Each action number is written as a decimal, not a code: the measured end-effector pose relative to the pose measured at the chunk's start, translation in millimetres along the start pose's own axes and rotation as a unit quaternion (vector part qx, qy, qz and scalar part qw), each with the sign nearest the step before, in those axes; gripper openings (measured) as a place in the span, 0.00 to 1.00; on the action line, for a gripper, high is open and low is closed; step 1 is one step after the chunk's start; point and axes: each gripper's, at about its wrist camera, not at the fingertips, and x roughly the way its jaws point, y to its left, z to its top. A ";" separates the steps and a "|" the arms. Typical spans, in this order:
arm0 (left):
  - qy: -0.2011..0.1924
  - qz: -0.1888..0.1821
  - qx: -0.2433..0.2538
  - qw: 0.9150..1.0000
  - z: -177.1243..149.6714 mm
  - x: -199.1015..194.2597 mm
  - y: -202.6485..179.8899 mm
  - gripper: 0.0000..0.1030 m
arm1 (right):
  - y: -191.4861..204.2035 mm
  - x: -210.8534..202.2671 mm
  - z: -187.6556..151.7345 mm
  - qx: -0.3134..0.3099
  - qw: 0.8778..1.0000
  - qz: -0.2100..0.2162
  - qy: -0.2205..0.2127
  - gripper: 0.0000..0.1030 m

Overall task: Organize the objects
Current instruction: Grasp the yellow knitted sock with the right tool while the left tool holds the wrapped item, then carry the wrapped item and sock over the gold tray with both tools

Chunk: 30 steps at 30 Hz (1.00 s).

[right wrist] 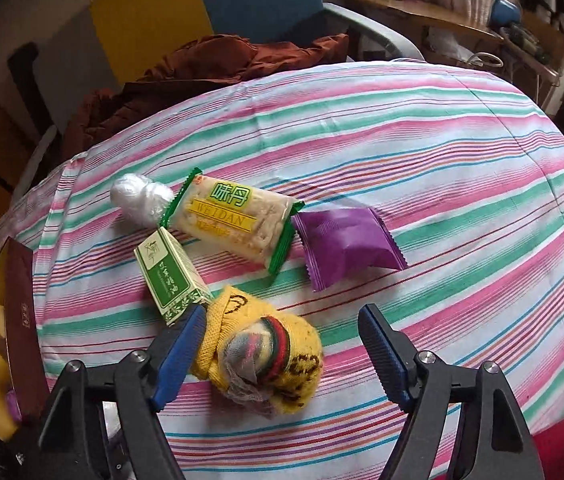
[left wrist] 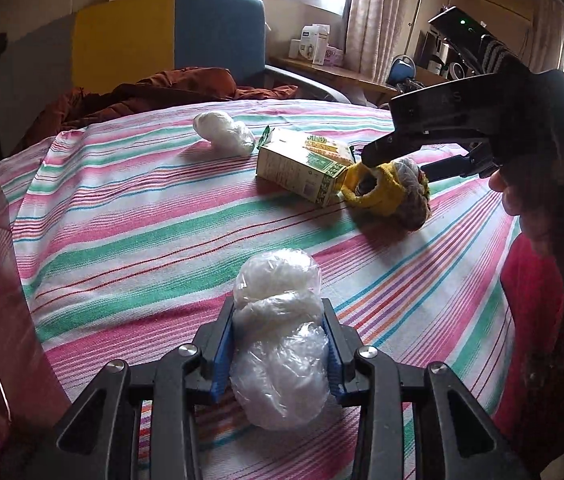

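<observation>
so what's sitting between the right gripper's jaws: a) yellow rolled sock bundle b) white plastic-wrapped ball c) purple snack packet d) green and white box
a, the yellow rolled sock bundle lies between the right gripper jaws, which stand open around it without pressing it on both sides.

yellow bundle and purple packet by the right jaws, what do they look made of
Yellow bundle: knitted fabric, likely a rolled sock; ribbed stitches, matte, soft folds, with a striped cloth tucked in. Purple packet: thin plastic or foil wrapper, probably; satin sheen, sharp creases, zigzag-cut ends.
</observation>
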 end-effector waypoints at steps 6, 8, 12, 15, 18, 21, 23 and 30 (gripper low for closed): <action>-0.001 0.002 0.002 1.000 -1.2 -1.0 -0.6 0.37 | 6.5 8.4 -5.4 -0.017 1.000 0.003 0.021 0.80; -0.003 0.001 0.003 1.000 -0.8 -0.2 -0.7 0.37 | 6.9 11.6 -8.0 -0.022 0.999 -0.001 0.034 0.75; -0.002 0.004 0.005 1.000 -0.9 0.2 -1.4 0.37 | 16.3 18.7 -14.8 -0.047 0.997 0.013 0.062 0.54; -0.002 0.005 0.007 1.000 -0.9 0.3 -2.4 0.36 | 17.3 14.6 -17.1 -0.052 0.997 0.006 0.052 0.46; -0.001 0.003 0.005 1.000 0.2 0.5 -1.5 0.36 | 4.6 4.2 -13.7 -0.023 0.999 -0.005 0.024 0.44; 0.013 -0.008 -0.017 1.000 5.1 -3.4 3.2 0.35 | -4.3 -8.7 -10.7 0.001 1.000 0.000 -0.009 0.44; 0.008 -0.027 -0.038 0.999 9.1 -15.9 5.6 0.35 | -3.7 -18.2 -9.9 0.001 0.999 0.006 -0.036 0.44; -0.056 -0.024 -0.035 0.998 22.4 -89.9 5.2 0.35 | 11.8 -41.7 -2.6 -0.023 0.994 0.023 -0.103 0.44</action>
